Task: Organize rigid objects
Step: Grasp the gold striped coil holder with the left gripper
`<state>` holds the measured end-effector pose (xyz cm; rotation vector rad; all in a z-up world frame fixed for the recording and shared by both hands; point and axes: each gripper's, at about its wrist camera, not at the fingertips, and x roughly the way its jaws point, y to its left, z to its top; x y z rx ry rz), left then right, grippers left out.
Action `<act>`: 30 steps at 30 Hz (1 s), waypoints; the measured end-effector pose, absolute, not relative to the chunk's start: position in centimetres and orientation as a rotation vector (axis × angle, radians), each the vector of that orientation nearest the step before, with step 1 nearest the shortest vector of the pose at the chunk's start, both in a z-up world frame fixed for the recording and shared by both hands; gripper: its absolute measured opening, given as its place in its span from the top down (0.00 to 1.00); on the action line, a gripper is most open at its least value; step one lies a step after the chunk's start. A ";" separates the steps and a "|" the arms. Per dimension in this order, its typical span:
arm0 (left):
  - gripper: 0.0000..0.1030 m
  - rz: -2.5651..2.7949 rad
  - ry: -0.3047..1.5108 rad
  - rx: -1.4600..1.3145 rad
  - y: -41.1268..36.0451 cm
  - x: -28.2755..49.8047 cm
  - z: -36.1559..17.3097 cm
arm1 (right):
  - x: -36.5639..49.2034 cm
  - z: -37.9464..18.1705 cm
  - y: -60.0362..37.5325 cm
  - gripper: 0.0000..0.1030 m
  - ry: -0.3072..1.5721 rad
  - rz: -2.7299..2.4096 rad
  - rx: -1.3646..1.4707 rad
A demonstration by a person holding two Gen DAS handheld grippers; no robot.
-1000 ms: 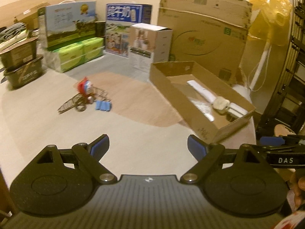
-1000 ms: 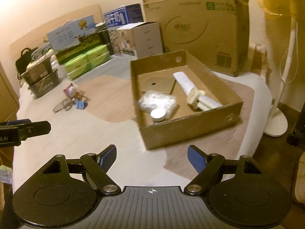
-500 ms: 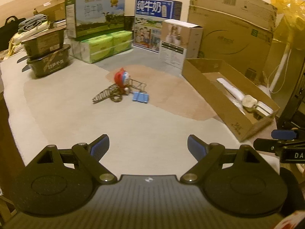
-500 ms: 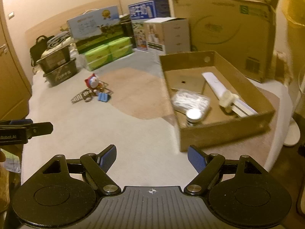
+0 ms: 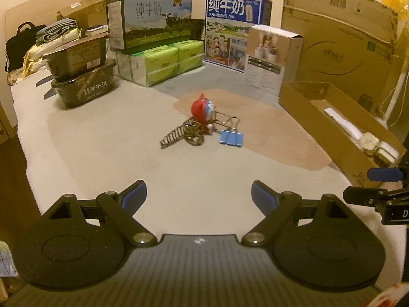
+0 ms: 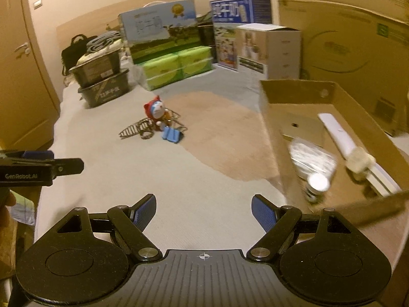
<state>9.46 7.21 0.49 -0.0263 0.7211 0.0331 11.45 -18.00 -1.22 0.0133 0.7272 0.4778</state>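
Blue-padded, both the left hand-held gripper (image 5: 199, 195) and right hand-held gripper (image 6: 203, 208) gape empty, approaching the binder clip (image 5: 230, 137), which likely needs grasping and boxing in the cardboard box (image 6: 286, 96).

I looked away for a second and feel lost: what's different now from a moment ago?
Both views swung left: the toy pile now sits centred ahead of the left tool, and the cardboard tray slid toward the right edge. The right tool turned likewise. Nothing was grabbed or dropped; both tools remain open, and no object moved.

One toy figure (image 5: 203, 111), one blue binder clip (image 5: 231, 137), two stacked dark tubs (image 5: 81, 76).
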 end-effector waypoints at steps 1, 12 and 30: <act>0.15 0.033 0.722 -0.021 7.6 9.9 0.3 | 11.8 -1.4 -17.6 0.21 0.728 0.482 0.010; 0.15 -0.021 0.725 0.036 10.8 16.3 -1.9 | 17.6 -4.0 -12.4 0.21 0.732 0.510 0.009; 0.15 -0.178 0.736 0.115 13.5 23.9 -5.9 | 26.4 -7.5 -6.5 0.45 0.744 0.508 0.036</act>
